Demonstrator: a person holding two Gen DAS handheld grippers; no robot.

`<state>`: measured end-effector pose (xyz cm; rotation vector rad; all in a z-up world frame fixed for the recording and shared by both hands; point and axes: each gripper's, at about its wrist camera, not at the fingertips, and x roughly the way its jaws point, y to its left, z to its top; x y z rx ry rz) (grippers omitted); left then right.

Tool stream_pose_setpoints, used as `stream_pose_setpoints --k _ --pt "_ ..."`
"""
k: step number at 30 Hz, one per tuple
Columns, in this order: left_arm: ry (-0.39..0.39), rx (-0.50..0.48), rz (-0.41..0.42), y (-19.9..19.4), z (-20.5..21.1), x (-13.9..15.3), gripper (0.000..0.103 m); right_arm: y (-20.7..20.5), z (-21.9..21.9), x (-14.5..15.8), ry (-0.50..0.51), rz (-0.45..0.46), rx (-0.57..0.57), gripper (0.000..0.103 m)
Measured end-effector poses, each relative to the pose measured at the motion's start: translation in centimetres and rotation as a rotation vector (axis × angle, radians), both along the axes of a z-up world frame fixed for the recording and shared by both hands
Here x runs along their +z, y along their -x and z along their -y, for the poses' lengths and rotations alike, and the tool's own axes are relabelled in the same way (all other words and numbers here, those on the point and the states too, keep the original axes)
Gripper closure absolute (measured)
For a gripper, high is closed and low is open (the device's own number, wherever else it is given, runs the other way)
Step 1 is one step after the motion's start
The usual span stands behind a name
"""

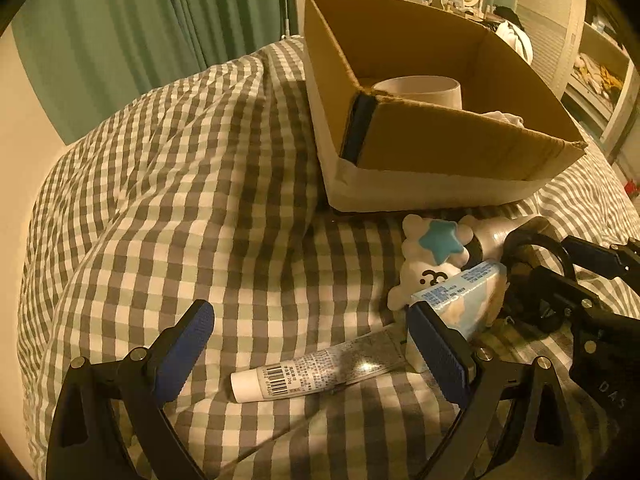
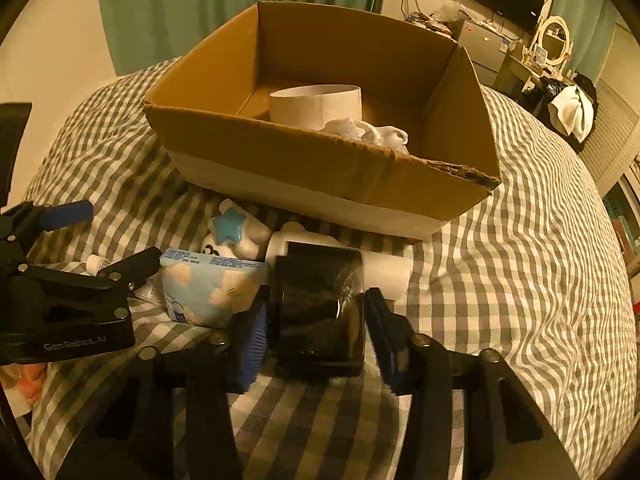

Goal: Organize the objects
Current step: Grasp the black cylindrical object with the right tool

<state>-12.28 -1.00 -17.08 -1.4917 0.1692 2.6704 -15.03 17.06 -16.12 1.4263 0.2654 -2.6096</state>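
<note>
An open cardboard box (image 2: 320, 168) sits on a bed with a grey-and-white checked cover (image 1: 180, 200). Inside it stand a white paper ring (image 2: 316, 106) and, beside that toward the near wall, a bunched white cloth (image 2: 372, 134).

The loose things lie in a cluster just in front of the box. Nearest its front wall is a white plush toy (image 1: 428, 264) with a teal star on top. Touching the toy on the side away from the box is a pale blue tissue pack (image 2: 208, 292) printed with white cloud shapes. A white tube (image 1: 316, 372) with a barcode and dense small print lies flat, farther from the box than the pack, cap end pointing left. A white bottle (image 2: 384, 272) lies on its side close to the box front.

The right gripper (image 2: 316, 328) has its jaws on either side of a glossy black cylinder (image 2: 318, 308) in front of the bottle; whether the pads press it I cannot tell. The left gripper (image 1: 312, 356) has its jaws spread wide, holding nothing, straddling the tube, with the right pad just beside the tissue pack.
</note>
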Motion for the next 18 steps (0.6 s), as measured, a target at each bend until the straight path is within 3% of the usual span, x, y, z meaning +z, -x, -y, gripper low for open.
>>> stream_pose_setpoints --k 6,13,18 --pt "0.014 -0.034 0.007 1.4 -0.9 0.2 0.003 -0.2 -0.1 0.5 0.001 -0.035 -0.010 0.059" --pt "-0.019 -0.045 0.048 3.9 -1.2 -0.5 0.003 -0.3 -0.9 0.9 0.015 -0.058 -0.052 0.059" --pt "-0.064 -0.076 0.031 3.7 -0.9 0.3 0.003 0.0 -2.0 0.9 0.060 -0.046 -0.081 0.059"
